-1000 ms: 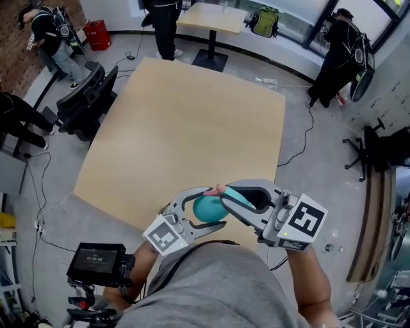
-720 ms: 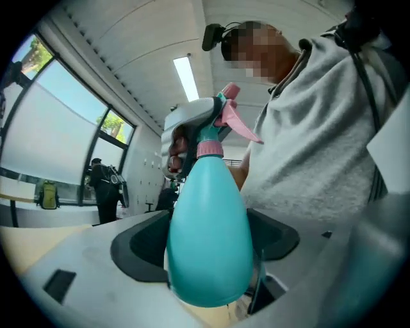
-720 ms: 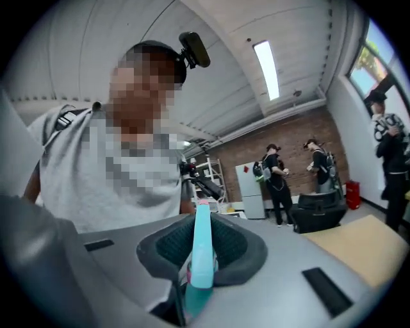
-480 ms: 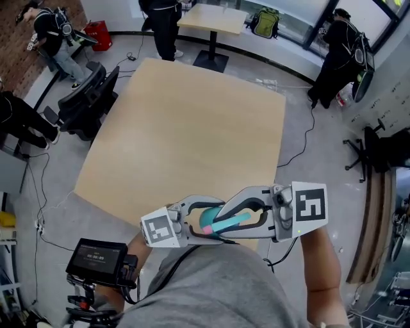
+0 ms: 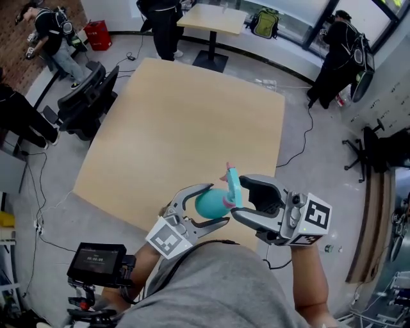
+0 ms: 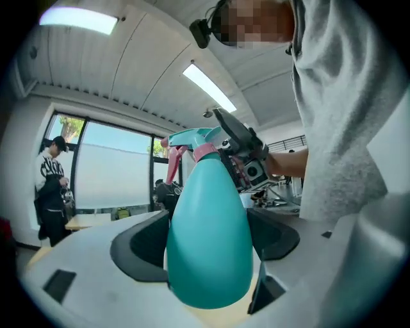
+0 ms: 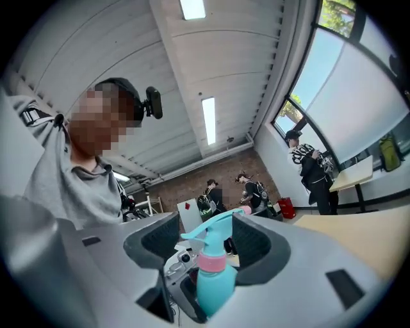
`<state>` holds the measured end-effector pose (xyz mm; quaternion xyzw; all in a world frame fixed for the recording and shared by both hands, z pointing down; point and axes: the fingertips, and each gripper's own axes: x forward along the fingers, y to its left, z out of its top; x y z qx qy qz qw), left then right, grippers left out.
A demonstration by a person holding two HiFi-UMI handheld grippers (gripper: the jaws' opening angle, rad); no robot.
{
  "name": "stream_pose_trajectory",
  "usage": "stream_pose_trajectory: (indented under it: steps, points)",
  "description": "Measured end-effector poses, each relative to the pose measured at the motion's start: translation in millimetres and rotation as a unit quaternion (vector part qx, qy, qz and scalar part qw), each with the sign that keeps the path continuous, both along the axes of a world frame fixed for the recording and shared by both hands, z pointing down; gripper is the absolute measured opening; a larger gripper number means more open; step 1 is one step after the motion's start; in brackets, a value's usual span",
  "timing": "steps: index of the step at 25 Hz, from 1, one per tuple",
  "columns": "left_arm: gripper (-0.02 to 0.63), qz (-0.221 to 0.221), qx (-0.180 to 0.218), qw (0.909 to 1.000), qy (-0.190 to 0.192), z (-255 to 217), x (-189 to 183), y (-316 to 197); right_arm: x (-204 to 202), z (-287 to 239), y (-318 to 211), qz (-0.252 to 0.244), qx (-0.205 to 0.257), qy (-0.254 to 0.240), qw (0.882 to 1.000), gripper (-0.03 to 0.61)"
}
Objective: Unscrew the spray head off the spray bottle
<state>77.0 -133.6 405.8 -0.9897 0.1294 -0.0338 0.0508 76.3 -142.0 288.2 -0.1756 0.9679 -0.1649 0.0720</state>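
A teal spray bottle (image 5: 206,205) with a pink collar is held in front of the person's body, over the near edge of the tan table (image 5: 186,122). My left gripper (image 5: 216,205) is shut on the bottle's round body (image 6: 208,243). The teal spray head (image 5: 232,182) points up and away. My right gripper (image 5: 238,197) reaches in from the right, and its jaws are opening. In the right gripper view the spray head (image 7: 211,234) and collar (image 7: 211,261) stand between the jaws of that gripper (image 7: 205,243), with a gap on each side.
Black office chairs (image 5: 90,96) stand to the left of the table. A smaller table (image 5: 211,18) and several standing people are at the back of the room. A black device with a screen (image 5: 96,262) hangs at the person's left side. A cable (image 5: 301,144) lies on the floor.
The bottle has swung from lying sideways to head-up. The right gripper's jaws, earlier closed on the spray head, now stand apart from it. The left gripper has kept its hold.
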Motion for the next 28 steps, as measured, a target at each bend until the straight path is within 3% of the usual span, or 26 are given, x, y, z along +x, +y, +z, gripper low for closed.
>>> stream_pose_trajectory:
  steps: [5, 7, 8, 13, 17, 28]
  points:
    - [0.379, -0.029, 0.038, 0.9987, -0.015, 1, 4, -3, -16, 21, -4, 0.023, 0.038, 0.128, 0.991, 0.238]
    - [0.379, -0.025, 0.039, 0.9988, -0.016, 3, 5, 2, -25, 25, 1, 0.009, 0.056, 0.162, 0.985, 0.143]
    - [0.379, -0.021, 0.037, 0.9990, -0.013, 3, 6, 3, -29, 24, 4, 0.001, 0.062, 0.168, 0.984, 0.143]
    - [0.379, 0.005, 0.028, 0.9996, 0.006, 2, 3, 8, -42, 21, 10, -0.022, 0.077, 0.180, 0.980, 0.140]
    - [0.379, 0.001, 0.023, 0.9997, 0.010, 10, 3, 7, -44, 11, 11, -0.024, 0.070, 0.154, 0.985, 0.140]
    - [0.379, -0.019, 0.007, 0.9998, 0.008, 63, 11, 7, -12, 1, -3, 0.042, 0.041, 0.153, 0.986, 0.140]
